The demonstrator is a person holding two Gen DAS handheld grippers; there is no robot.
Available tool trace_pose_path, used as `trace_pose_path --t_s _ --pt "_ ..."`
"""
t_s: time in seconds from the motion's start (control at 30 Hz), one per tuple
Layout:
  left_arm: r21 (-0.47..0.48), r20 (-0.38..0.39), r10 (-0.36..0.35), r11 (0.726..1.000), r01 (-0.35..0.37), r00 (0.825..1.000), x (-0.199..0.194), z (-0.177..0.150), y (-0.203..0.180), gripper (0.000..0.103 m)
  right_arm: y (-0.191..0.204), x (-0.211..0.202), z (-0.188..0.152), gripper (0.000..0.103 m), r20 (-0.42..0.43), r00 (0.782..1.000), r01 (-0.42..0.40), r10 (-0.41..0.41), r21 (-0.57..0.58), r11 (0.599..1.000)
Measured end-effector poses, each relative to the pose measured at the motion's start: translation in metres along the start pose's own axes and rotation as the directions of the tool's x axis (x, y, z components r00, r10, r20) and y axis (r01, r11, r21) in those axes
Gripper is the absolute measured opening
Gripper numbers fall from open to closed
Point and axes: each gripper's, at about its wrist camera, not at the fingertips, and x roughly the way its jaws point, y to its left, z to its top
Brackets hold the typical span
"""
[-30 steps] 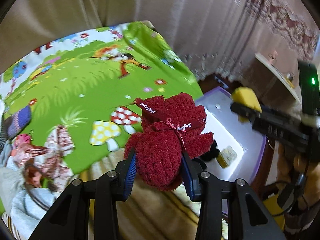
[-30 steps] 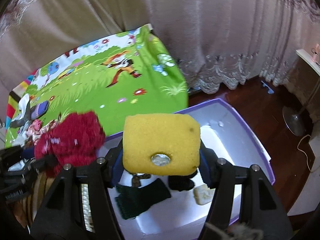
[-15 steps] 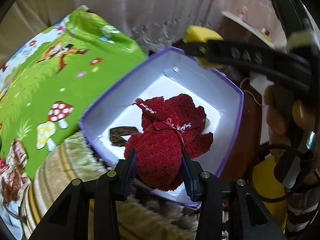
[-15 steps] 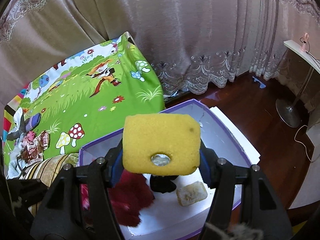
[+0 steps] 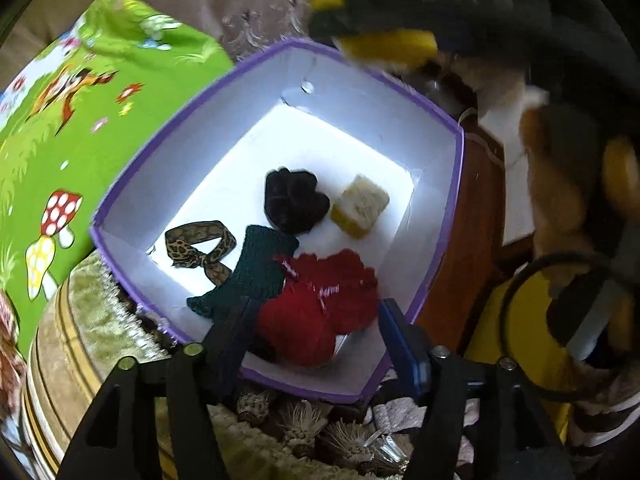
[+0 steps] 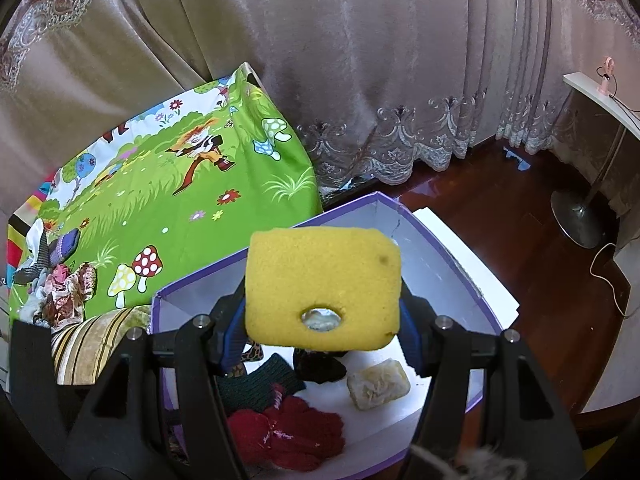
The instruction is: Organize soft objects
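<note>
A purple-rimmed white box (image 5: 436, 284) (image 6: 456, 256) holds several soft things. A red fluffy towel bundle (image 5: 316, 312) (image 6: 288, 436) lies in the box's near part. My left gripper (image 5: 316, 320) is open, its fingers wide on either side of the bundle and apart from it. My right gripper (image 6: 320, 320) is shut on a yellow sponge (image 6: 322, 288) with a hole, held above the box; the sponge also shows in the left wrist view (image 5: 388, 46). A dark green knit piece (image 5: 256, 272), a black fuzzy item (image 5: 294, 204), a leopard-print band (image 5: 200, 246) and a small pale sponge (image 5: 360, 206) (image 6: 378, 384) lie inside.
A green cartoon-print cloth (image 6: 168, 200) covers the surface left of the box, with a pile of soft items (image 6: 52, 280) at its far left. A striped fringed cover (image 5: 80, 340) lies under the box's near edge. Curtains (image 6: 360, 60), dark wood floor (image 6: 500, 220) and a lamp base (image 6: 576, 216) stand beyond.
My left gripper opened and let go of the red bundle, which now lies in the box. My right gripper still holds the yellow sponge above the box.
</note>
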Motion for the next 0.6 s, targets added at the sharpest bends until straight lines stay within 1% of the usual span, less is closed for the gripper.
trace_pose_path --t_s 0.1,0.17,0.23,0.3,0.33,0.47,0.57,0.6 --pt "-0.083 0.077 -0.024 0.996 0.03 0.997 -0.02 -0.001 0.019 0.071 0.003 0.003 -0.001 0.066 -0.01 1.0 -0.01 0.01 -0.008 1.0" --pt "-0.141 0.149 -0.011 0.989 0.033 0.989 -0.036 -0.004 0.036 0.071 0.008 0.006 -0.002 0.066 -0.02 1.0 -0.019 0.019 -0.014 1.0" --pt "-0.213 0.225 0.017 0.977 0.032 0.974 -0.053 -0.011 0.054 0.071 0.014 0.009 -0.003 0.066 -0.03 0.999 -0.031 0.031 -0.029 0.999" --pt "-0.264 0.289 0.035 0.964 0.044 0.957 -0.068 -0.019 0.071 0.071 0.024 0.012 -0.004 0.066 -0.039 0.998 -0.04 0.038 -0.049 0.998" --pt "-0.274 0.31 0.041 0.961 0.047 0.95 -0.073 -0.022 0.076 0.071 0.028 0.013 -0.004 0.067 -0.045 0.998 -0.047 0.044 -0.058 0.997" --pt "-0.296 0.391 0.122 0.955 0.0 0.912 -0.095 -0.04 0.092 0.073 0.045 0.021 -0.004 0.069 -0.07 0.996 -0.059 0.053 -0.089 0.994" --pt "-0.295 0.419 0.144 0.955 -0.015 0.896 -0.106 -0.05 0.098 0.073 0.055 0.025 -0.004 0.08 -0.082 0.996 -0.054 0.046 -0.101 0.993" --pt "-0.295 0.421 0.155 0.955 -0.027 0.893 -0.108 -0.052 0.099 0.073 0.059 0.026 -0.004 0.081 -0.084 0.995 -0.055 0.046 -0.108 0.993"
